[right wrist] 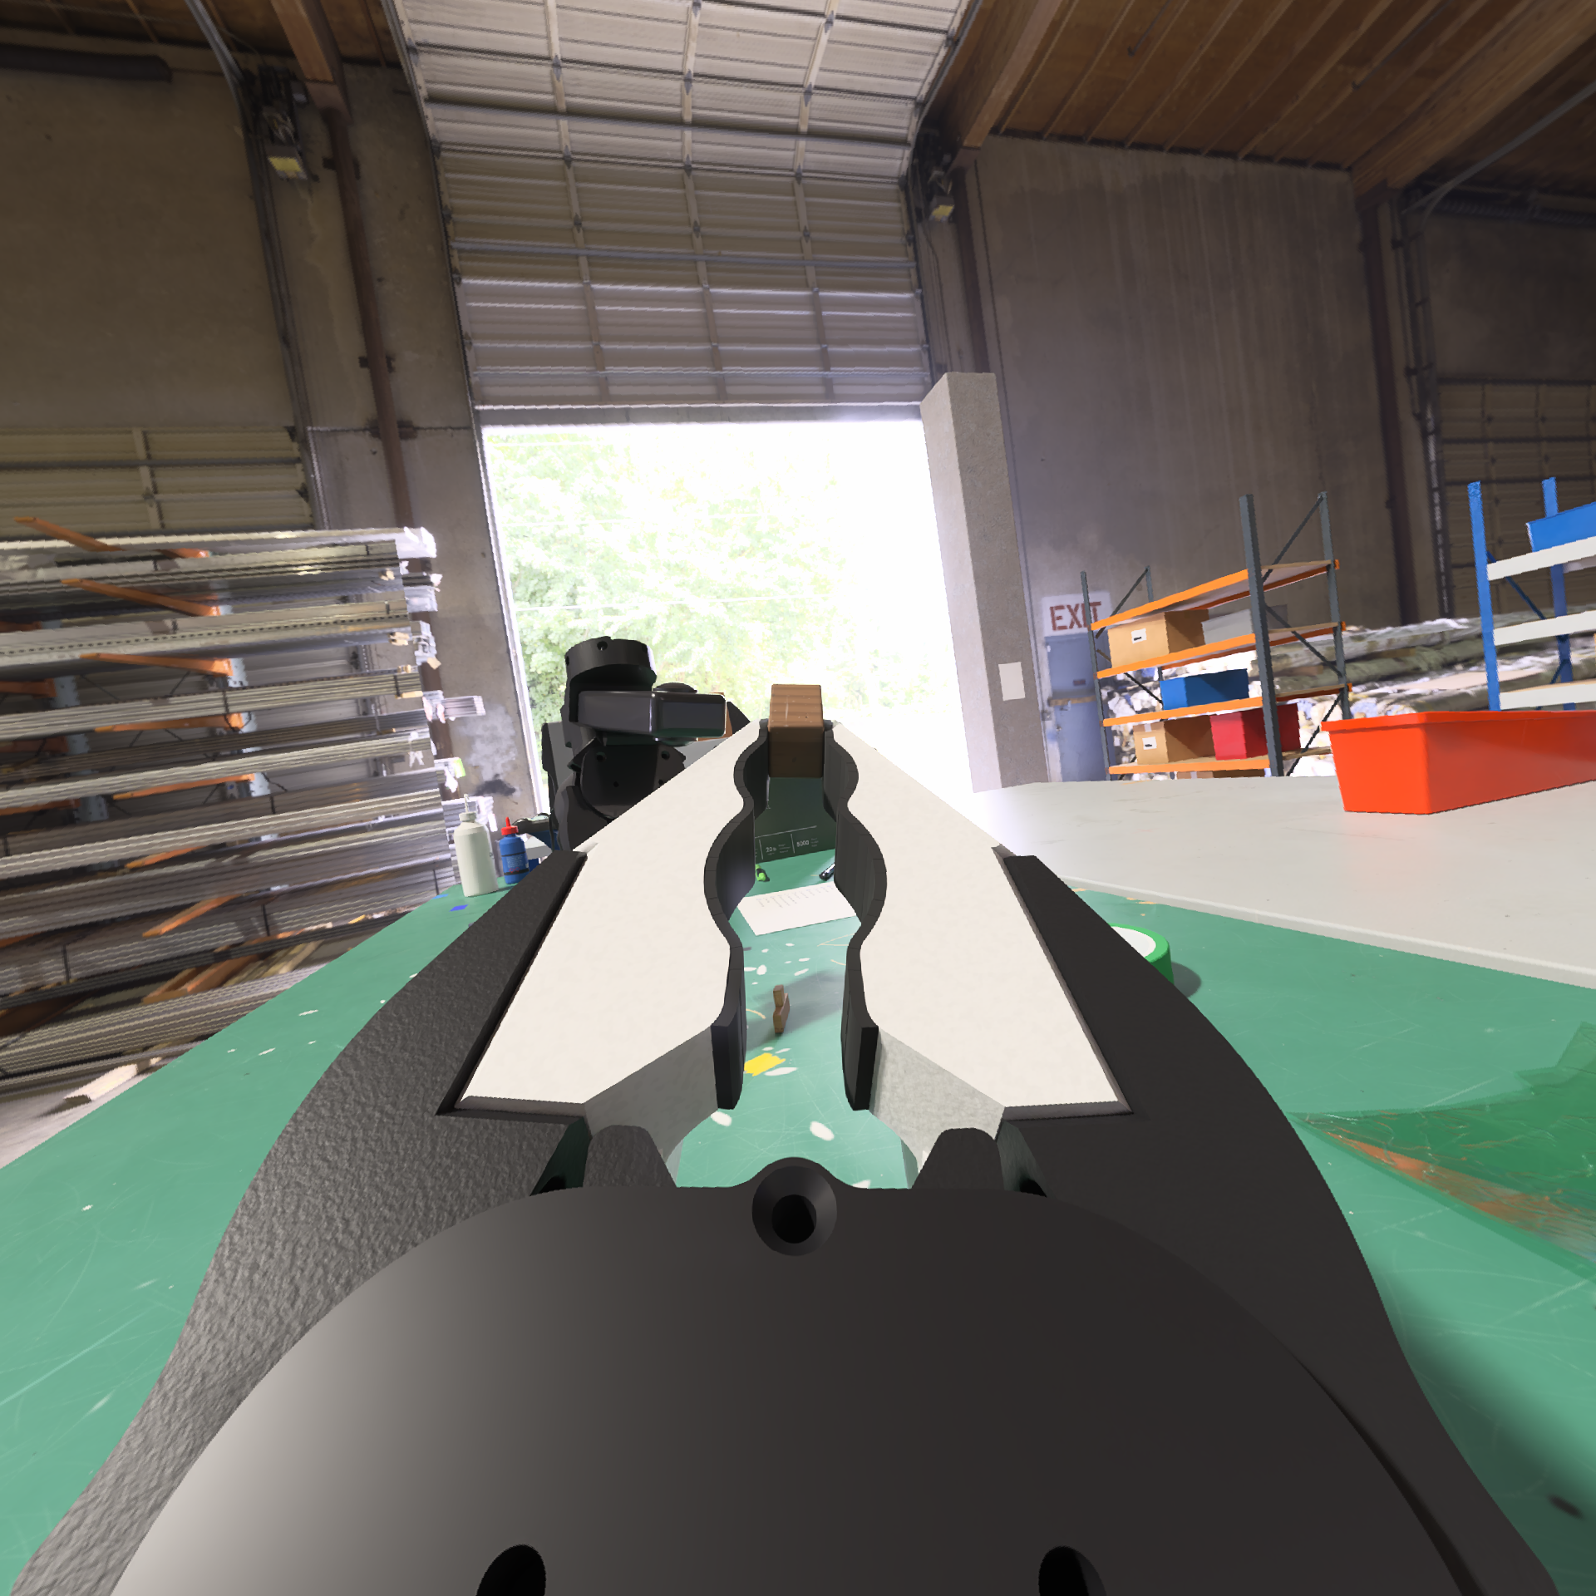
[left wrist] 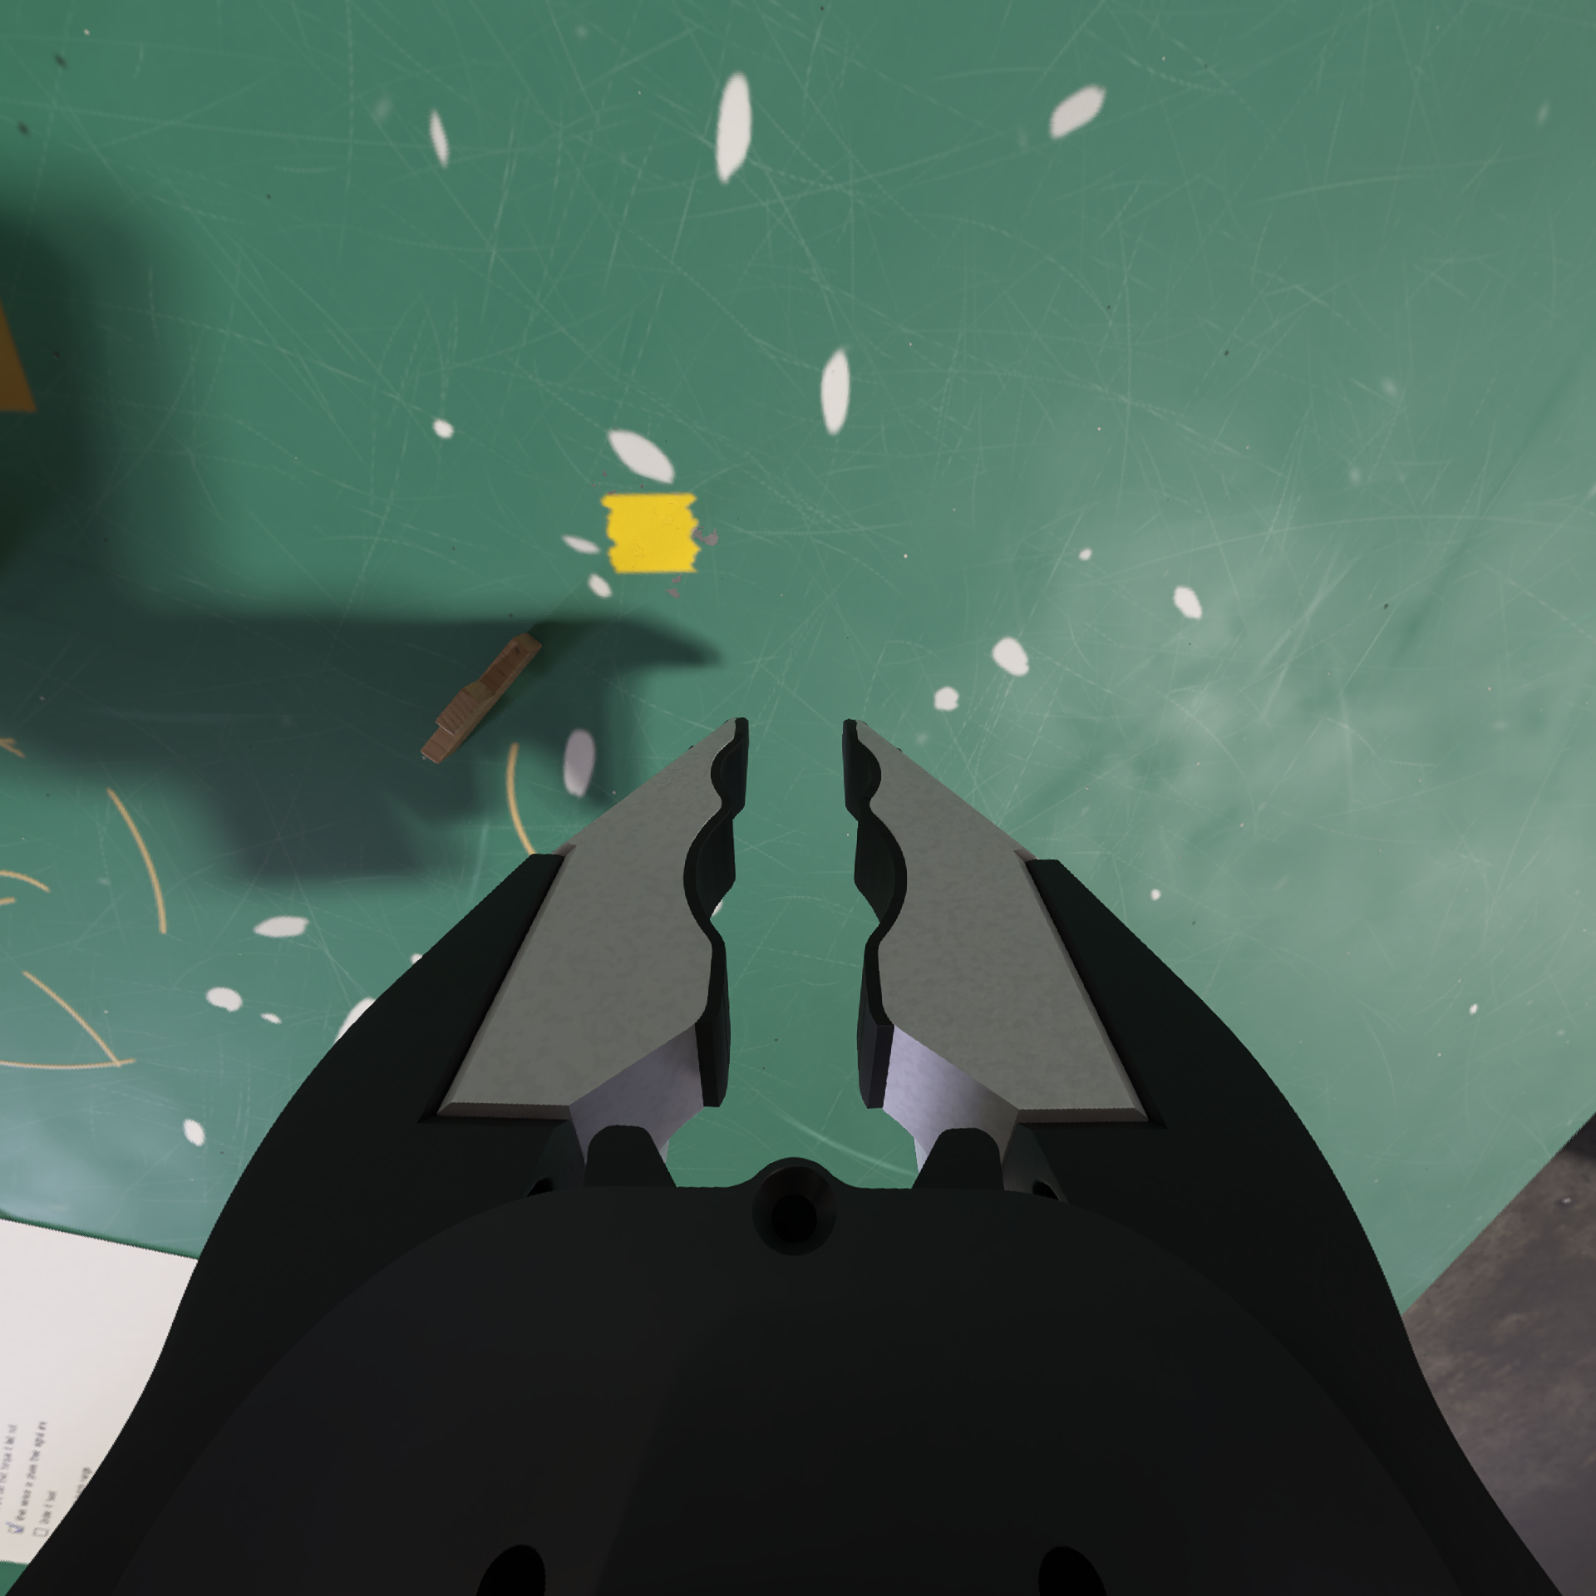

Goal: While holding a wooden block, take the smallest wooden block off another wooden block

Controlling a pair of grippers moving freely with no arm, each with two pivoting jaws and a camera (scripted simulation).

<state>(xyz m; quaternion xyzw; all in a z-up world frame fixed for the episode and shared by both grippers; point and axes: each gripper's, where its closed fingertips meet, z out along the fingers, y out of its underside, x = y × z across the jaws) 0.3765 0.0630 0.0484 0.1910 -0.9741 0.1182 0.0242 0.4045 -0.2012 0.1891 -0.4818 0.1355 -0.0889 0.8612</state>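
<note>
Right gripper (right wrist: 795, 734): clenched on a wooden block (right wrist: 794, 730), pinched at the fingertips and raised above the green mat (right wrist: 259, 1209).
Left gripper (left wrist: 795, 734): jaws apart, nothing between them, pointing down at the mat (its shadow falls to the left).
Stacked blocks (left wrist: 480, 698): long flat wooden block lying on the mat, smallest block (left wrist: 484, 687) on top of it near mid-length; ahead and left of the left fingertips, apart from them.
Yellow tape patch (left wrist: 651, 532): on the mat beyond the stack.
Red bin (right wrist: 1459, 760): far right, on the grey surface.
</note>
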